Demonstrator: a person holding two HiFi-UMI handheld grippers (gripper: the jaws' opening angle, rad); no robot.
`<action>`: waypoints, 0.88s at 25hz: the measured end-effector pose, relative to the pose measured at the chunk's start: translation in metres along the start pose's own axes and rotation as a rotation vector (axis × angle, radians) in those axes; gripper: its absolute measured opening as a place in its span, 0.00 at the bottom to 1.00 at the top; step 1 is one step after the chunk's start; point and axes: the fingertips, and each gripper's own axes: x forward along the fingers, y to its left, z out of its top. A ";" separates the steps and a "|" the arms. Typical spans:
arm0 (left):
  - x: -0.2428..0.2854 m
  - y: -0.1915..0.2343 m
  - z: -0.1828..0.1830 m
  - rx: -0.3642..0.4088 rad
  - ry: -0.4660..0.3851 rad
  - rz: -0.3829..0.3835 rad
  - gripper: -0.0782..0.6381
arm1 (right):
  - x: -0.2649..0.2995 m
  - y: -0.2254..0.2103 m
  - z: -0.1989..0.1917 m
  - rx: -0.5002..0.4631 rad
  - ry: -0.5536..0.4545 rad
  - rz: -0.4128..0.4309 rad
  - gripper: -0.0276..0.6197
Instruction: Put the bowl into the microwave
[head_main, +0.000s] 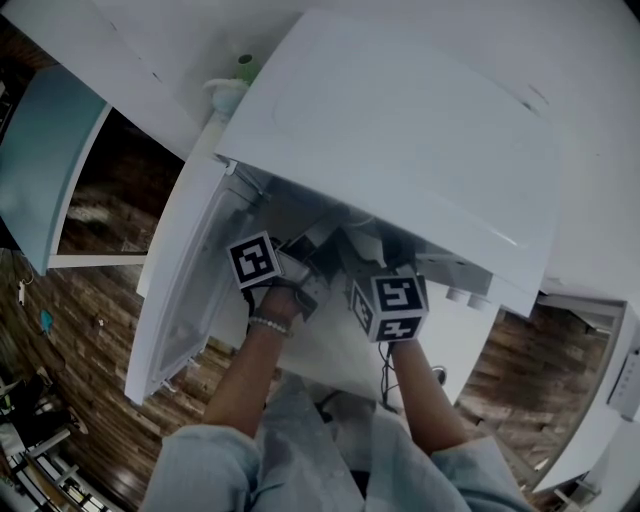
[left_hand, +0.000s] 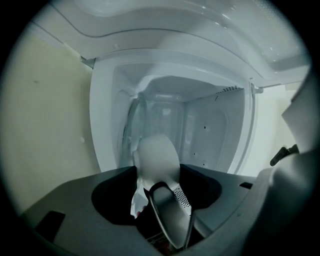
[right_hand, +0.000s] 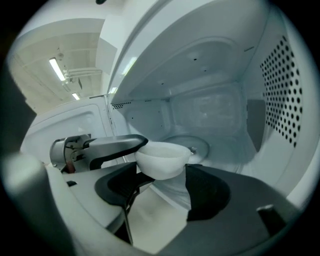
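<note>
A white bowl (right_hand: 162, 159) hangs at the mouth of the open white microwave (head_main: 400, 130), in front of its glass turntable (right_hand: 181, 141). My left gripper (left_hand: 160, 192) is shut on the bowl (left_hand: 156, 157), pinching its rim; in the right gripper view one of its fingers (right_hand: 112, 146) lies on the bowl's left edge. My right gripper (right_hand: 160, 187) is open wide, with the bowl just ahead of its jaws and neither jaw touching it. In the head view both marker cubes, the left (head_main: 255, 260) and the right (head_main: 390, 305), sit at the opening, and the microwave's top hides the bowl.
The microwave door (head_main: 185, 290) stands swung open on the left, close to my left arm. Its inner right wall (right_hand: 282, 90) is perforated. A green-capped bottle (head_main: 240, 78) stands behind the microwave. White cabinets (head_main: 600, 400) are on the right, wooden floor below.
</note>
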 end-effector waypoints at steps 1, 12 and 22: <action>0.000 0.000 0.000 0.002 0.001 0.001 0.47 | 0.001 -0.001 0.000 0.003 0.002 -0.005 0.53; -0.011 0.004 -0.002 0.008 -0.004 0.030 0.46 | 0.014 -0.012 -0.007 -0.031 0.047 -0.039 0.51; -0.044 0.006 -0.006 0.027 -0.029 0.048 0.46 | 0.028 -0.019 0.000 -0.051 0.059 -0.064 0.51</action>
